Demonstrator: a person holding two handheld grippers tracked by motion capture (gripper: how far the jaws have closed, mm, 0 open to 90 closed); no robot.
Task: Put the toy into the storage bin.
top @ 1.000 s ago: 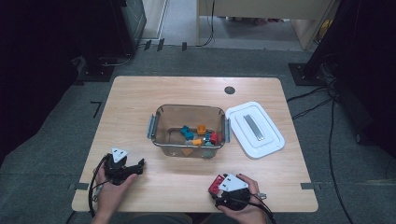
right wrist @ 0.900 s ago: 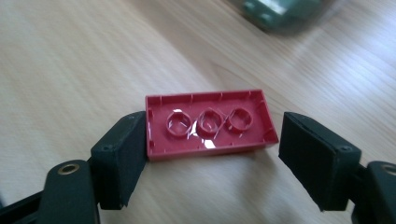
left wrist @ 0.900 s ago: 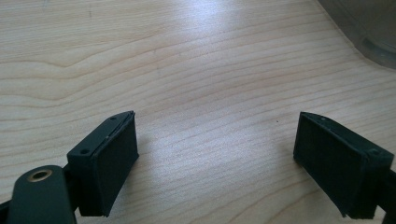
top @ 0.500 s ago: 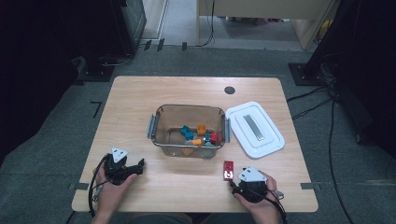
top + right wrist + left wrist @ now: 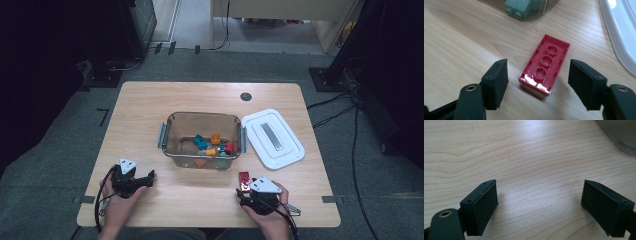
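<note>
Right gripper view looks straight along the right gripper (image 5: 537,82), whose fingers (image 5: 495,82) stand apart with a red brick (image 5: 544,67) lying on the counter (image 5: 461,45) between them, neither pad touching it. A second ago that gripper hung lower by the counter's near edge with the brick up against it; now the brick lies free on the wood, and the jaws have just been closing part of the way around it. I judge the brick has been set down and is being lined up for a fresh grip, so the pick is not yet made.

The brick lies upside down, its hollow underside and three round tubes facing up, glossy, its long axis running away from the fingers and slightly to their right.

Beyond the brick stands the clear plastic bin (image 5: 529,10) with a teal brick (image 5: 517,7) against its wall; the white lid (image 5: 619,35) lies off to the right.

High view shows the left gripper (image 5: 131,179) well apart at the left, its fingers (image 5: 482,207) spread wide over bare wood.
</note>
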